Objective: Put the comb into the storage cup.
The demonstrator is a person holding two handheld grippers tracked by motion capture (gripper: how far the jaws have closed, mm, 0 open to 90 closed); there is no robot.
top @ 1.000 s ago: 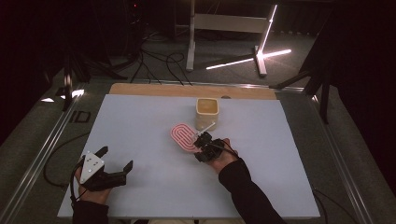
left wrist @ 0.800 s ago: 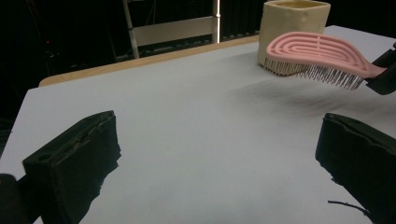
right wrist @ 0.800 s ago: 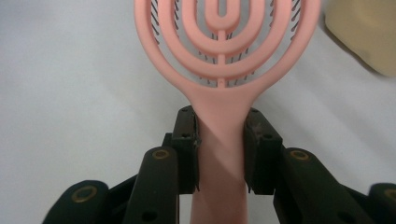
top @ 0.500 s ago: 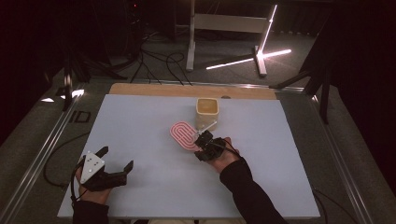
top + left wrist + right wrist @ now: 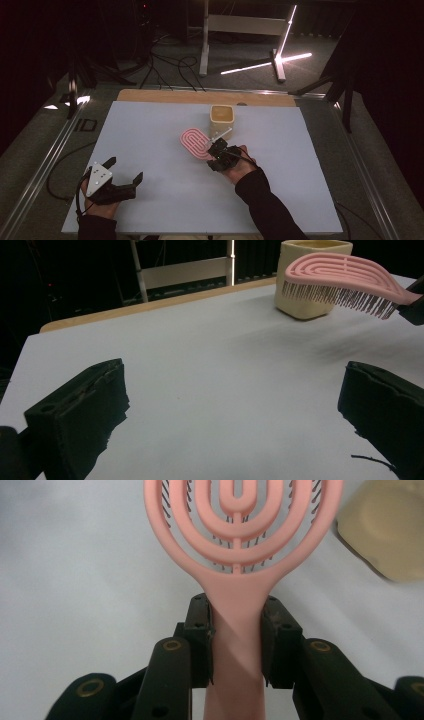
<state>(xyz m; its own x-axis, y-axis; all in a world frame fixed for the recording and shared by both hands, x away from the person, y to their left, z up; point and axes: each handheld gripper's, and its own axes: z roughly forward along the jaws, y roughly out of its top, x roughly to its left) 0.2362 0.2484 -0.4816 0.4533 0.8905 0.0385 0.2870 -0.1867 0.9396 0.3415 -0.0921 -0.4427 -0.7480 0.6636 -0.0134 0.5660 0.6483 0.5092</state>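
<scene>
Right gripper (image 5: 235, 630) fingers clamped on pink hairbrush (image 5: 195, 142) handle, head raised above bench (image 5: 150, 130) beside cream cup (image 5: 221, 116). Looks light, stiff plastic; handle's the grab point. Left gripper (image 5: 235, 405) fingers apart, empty.

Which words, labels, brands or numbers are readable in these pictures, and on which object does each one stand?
"ID": dark letters on the grey floor strip left of the table, seen in the high view.
No text is legible on the pink hairbrush, the cream cup, the left gripper or the right gripper.
</scene>
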